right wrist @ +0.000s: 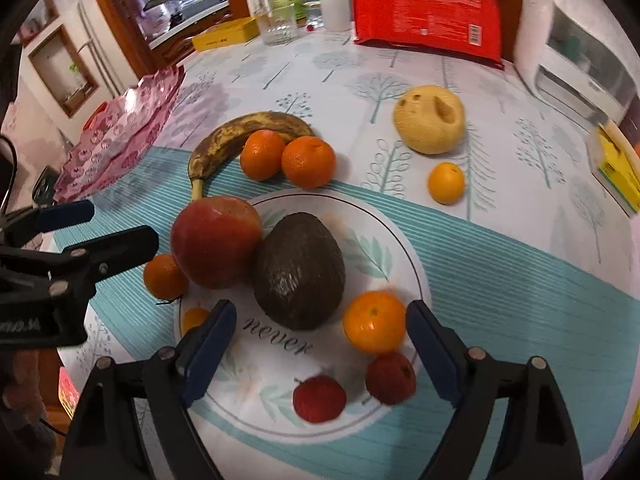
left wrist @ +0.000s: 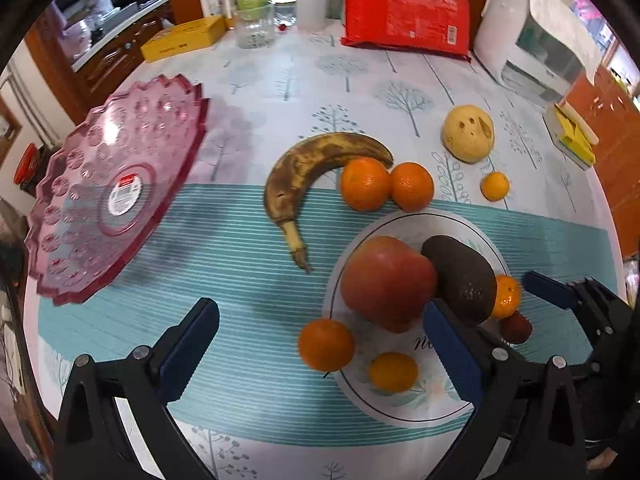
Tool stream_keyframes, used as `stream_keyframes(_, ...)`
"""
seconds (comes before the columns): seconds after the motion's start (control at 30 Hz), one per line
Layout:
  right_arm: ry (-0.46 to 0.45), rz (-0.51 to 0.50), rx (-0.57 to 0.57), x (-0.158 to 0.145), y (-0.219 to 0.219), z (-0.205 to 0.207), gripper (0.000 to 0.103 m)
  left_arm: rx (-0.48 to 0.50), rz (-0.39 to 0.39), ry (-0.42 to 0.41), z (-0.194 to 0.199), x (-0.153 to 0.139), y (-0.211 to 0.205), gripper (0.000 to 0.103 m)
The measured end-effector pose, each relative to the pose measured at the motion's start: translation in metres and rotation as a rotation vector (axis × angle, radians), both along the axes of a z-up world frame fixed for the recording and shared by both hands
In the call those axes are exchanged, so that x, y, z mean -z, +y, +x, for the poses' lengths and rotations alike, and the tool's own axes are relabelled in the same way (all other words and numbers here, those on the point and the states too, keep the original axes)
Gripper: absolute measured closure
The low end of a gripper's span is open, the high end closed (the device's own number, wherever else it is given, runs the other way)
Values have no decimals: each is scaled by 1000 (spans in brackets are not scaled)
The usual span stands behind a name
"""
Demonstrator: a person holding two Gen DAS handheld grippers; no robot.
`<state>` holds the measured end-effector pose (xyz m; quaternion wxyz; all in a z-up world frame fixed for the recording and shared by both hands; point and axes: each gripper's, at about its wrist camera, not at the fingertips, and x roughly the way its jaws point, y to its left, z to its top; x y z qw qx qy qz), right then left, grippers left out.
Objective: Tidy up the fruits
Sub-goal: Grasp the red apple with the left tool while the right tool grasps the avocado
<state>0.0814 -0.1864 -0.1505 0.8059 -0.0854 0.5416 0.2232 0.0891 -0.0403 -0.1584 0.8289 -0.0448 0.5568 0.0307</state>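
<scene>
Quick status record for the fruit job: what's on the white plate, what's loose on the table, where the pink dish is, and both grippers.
white plate: apple, avocado, tangerine, two small red fruits, small orange fruit at near-left rim
loose on table: banana, two tangerines touching it, pale round fruit, small orange fruit, tangerine beside plate
pink dish: left of plate, holds no fruit
left gripper: open, holds nothing
right gripper: open above plate, holds nothing
</scene>
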Motion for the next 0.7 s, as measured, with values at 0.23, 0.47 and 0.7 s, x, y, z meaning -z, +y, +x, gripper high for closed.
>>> stream_keyframes(0.23,-86,-44,-91,6,16,6,20,45,-20,69,12,17,-8,2)
stream_keyframes(0.47,-164,-134,-206,17,33,7,23,33,-32,108,17,28,-6,2)
stream_keyframes(0.7,-147,-97,-277,17,34,6,43,41,-36,128,22,35,-8,2)
